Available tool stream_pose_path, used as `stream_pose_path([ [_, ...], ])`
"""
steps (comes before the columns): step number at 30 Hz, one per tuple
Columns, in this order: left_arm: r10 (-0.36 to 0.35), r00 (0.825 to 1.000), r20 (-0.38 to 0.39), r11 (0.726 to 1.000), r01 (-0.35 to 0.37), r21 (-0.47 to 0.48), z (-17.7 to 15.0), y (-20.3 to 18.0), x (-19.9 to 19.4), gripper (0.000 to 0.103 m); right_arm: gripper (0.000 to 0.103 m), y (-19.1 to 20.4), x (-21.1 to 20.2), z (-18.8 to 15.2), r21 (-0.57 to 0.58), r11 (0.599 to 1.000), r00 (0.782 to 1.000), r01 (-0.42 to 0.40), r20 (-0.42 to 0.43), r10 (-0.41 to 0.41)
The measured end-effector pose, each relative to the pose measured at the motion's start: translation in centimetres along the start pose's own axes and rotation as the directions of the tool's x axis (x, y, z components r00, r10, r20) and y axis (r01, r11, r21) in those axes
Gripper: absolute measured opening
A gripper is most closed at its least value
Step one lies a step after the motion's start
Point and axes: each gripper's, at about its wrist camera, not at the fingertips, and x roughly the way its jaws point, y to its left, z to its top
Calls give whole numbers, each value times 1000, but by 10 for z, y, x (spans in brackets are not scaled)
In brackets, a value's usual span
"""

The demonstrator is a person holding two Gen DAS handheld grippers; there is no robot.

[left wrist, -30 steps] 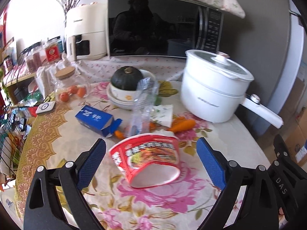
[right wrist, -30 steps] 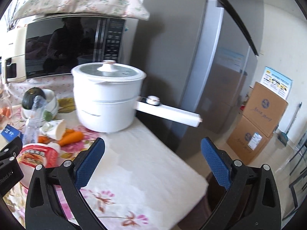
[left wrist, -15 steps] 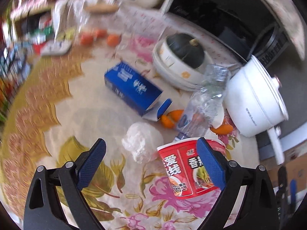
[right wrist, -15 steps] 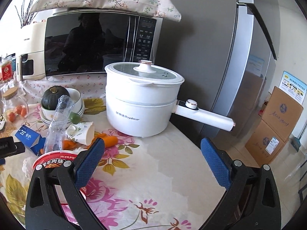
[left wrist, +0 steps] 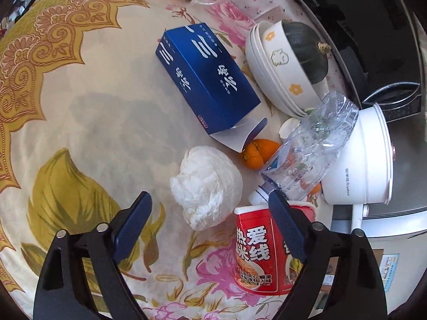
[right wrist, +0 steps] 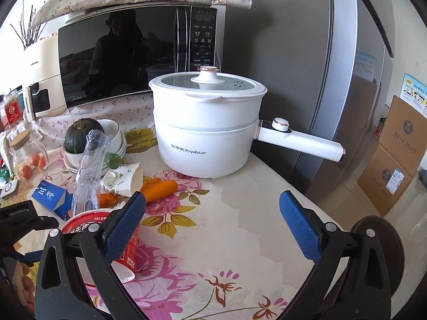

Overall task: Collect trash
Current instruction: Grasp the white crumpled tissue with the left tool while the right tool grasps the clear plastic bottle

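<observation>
We had the left gripper point(left wrist: 209, 210) tipped steeply down over the desk point(left wrist: 88, 122), pointed at the crumpled white tissue point(left wrist: 206, 184). Its jaws had just been closing in a bit but were released, wide apart, with nothing pinched; the tissue lay just ahead of the tips, roughly on the centre line, so it looked like our first pick. The steep angle made sense to us, since a soft wad lying flat is easiest to nip from above.

The rest of the trash sat bunched just right of it: the red noodle cup point(left wrist: 260, 248) upright beside the right-hand finger, the crushed clear bottle point(left wrist: 312, 154) apparently propped up behind the cup, the opened blue carton point(left wrist: 205, 80) lying on its side, and some orange peel point(left wrist: 256, 153) half under the carton's flap.

The right gripper point(right wrist: 212, 228) hung near the desk's edge, jaws released and empty, aimed past the white electric pot point(right wrist: 208, 130). We reckon it was parked there to stay clear. A crumpled paper cup point(right wrist: 128, 178) lay by the bowls point(right wrist: 114, 136) too.
</observation>
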Motion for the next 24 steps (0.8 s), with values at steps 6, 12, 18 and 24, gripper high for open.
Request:
stream_pose_path([
  [6, 3, 1000, -27, 1000, -2, 26, 0, -7, 13, 40, 96, 2, 5, -1, -2, 1000, 1000, -9, -20, 9],
  [12, -37, 999, -31, 999, 37, 16, -3, -6, 10, 32, 96, 9, 11, -6, -29, 999, 998, -33, -48, 32],
  [18, -124, 992, 21, 992, 124, 1, -2, 3, -30, 32, 96, 9, 17, -4, -1, 994, 990, -112, -82, 112],
  [24, -174, 968, 180, 984, 165, 60, 2, 10, -98, 32, 96, 24, 24, 10, 7, 967, 958, -253, -137, 252],
])
